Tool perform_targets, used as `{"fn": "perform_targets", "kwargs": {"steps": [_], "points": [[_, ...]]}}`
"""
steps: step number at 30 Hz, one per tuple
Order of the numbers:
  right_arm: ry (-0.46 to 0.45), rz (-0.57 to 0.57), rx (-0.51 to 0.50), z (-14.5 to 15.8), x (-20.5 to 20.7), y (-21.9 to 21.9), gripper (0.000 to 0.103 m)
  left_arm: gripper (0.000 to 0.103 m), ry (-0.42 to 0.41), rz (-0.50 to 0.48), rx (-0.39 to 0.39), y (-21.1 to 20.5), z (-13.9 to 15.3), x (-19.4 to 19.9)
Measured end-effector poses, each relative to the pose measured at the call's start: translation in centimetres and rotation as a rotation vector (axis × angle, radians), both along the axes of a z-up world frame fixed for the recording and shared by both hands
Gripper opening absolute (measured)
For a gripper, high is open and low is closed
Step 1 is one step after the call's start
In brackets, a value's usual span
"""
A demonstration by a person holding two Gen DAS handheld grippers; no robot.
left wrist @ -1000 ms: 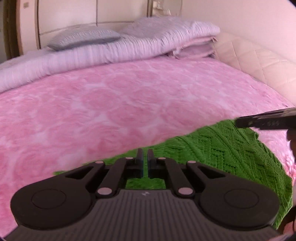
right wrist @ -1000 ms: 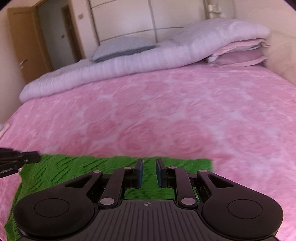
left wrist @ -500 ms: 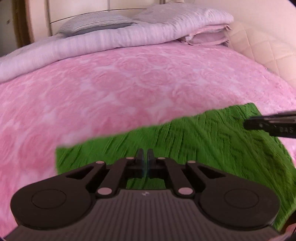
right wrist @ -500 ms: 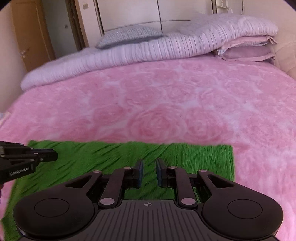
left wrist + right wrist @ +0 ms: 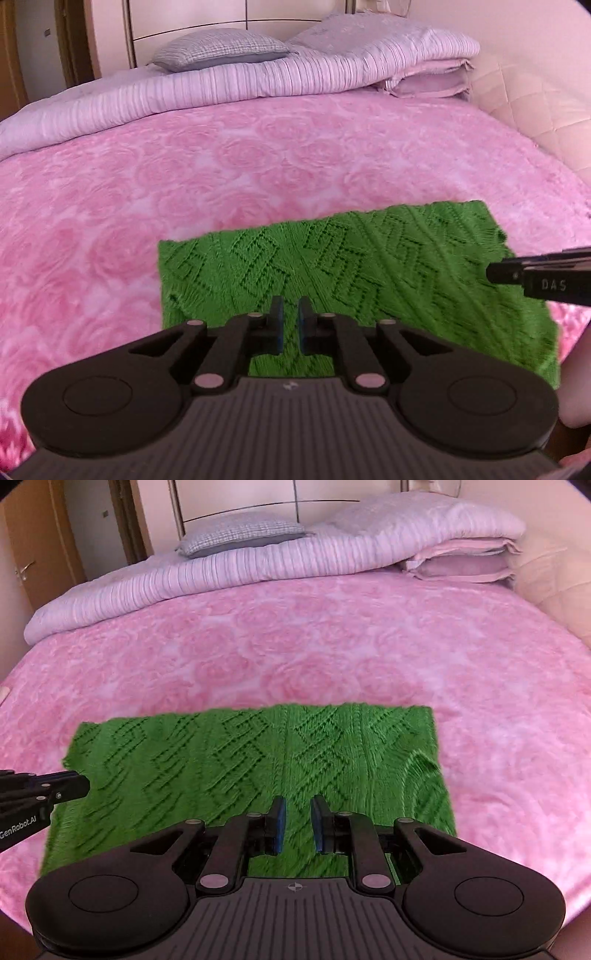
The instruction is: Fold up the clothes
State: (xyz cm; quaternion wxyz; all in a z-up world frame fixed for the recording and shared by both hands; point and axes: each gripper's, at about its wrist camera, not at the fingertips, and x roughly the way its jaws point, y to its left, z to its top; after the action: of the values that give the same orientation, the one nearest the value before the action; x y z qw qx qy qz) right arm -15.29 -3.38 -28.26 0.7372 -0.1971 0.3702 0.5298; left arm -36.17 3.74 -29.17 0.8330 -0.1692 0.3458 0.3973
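Both grippers have pulled back, so far more of the green knitted garment (image 5: 354, 273) shows now than a second ago.

Largest is the pink rose-patterned bedspread (image 5: 229, 173); the garment lies flat on its near part as a folded rectangle. Above it, the left gripper (image 5: 289, 325) has just been opening, its jaws a narrow gap apart with nothing between them. The right gripper (image 5: 296, 825) stands slightly wider, also empty, over the garment's near edge.
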Motion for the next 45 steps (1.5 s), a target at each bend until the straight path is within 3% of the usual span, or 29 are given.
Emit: {"fn": "perform_targets", "kwargs": {"steps": [10, 15, 28, 38, 45], "points": [[-0.042, -0.008, 0.018, 3.4, -5.6, -5.3, 0.018, 0.008, -0.018, 0.036, 0.000, -5.3, 2.5, -4.1], [-0.045, -0.009, 0.052, 4.4, -7.4, -8.0, 0.018, 0.015, -0.029, 0.036, 0.035, -8.1, 4.3, -5.7], [-0.007, -0.061, 0.123, 5.4, -9.6, -15.5, 0.018, 0.017, -0.059, 0.020, 0.099, -14.2, 7.0, -9.3], [0.022, -0.110, 0.177, 5.8, -9.5, -19.3, 0.018, 0.022, -0.042, 0.017, 0.105, -16.4, 6.9, -10.2], [0.074, -0.146, 0.112, 3.3, -8.3, -20.3, 0.019, 0.022, 0.031, 0.012, 0.037, -16.5, 3.9, -9.4]]}}
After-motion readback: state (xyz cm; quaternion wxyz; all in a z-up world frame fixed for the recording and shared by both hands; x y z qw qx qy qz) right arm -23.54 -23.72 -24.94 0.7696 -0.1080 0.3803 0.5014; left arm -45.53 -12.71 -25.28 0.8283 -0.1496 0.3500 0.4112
